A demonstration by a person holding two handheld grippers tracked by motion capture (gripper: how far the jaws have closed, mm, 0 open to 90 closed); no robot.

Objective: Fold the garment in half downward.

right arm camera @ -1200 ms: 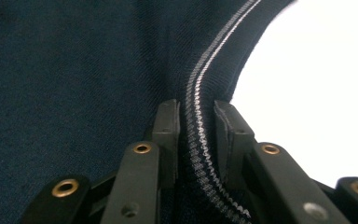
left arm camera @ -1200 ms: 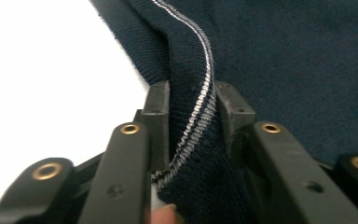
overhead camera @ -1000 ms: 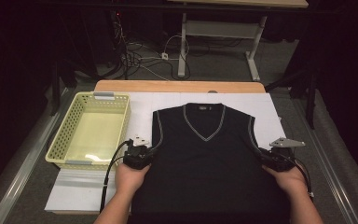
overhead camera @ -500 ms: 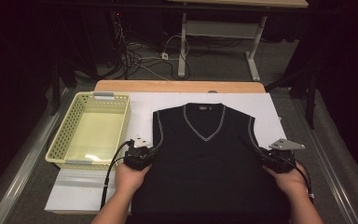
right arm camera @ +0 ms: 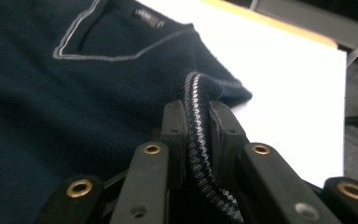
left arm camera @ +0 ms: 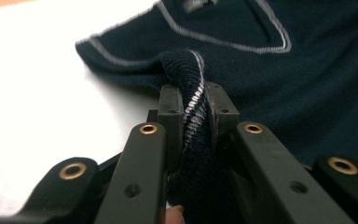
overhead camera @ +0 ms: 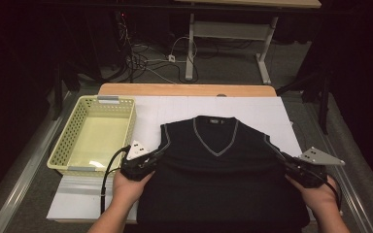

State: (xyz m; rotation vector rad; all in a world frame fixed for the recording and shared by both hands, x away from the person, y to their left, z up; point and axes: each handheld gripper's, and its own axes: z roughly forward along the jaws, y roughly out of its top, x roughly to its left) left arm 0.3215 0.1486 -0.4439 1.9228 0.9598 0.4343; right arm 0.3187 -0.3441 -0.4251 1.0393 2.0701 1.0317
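Observation:
A dark navy sleeveless V-neck vest (overhead camera: 218, 170) with pale grey trim lies front up on the white table sheet (overhead camera: 252, 109), collar at the far side. My left gripper (overhead camera: 148, 159) is shut on the vest's left armhole edge; the striped rib (left arm camera: 193, 109) is pinched between its pads. My right gripper (overhead camera: 291, 165) is shut on the right armhole edge, with the striped trim (right arm camera: 198, 123) clamped between its jaws. Both edges are lifted a little off the sheet. The V-neck (right arm camera: 102, 42) and its label show beyond the right gripper's jaws.
A pale yellow perforated basket (overhead camera: 94, 138) stands at the left of the table, empty. A wooden table edge (overhead camera: 187, 90) runs along the far side. Beyond it are cables on the floor (overhead camera: 145, 60) and a desk frame (overhead camera: 228, 34).
Both hands have risen slightly with the vest's armhole edges, and the vest's sides are pulled up off the sheet. The grips have stayed shut.

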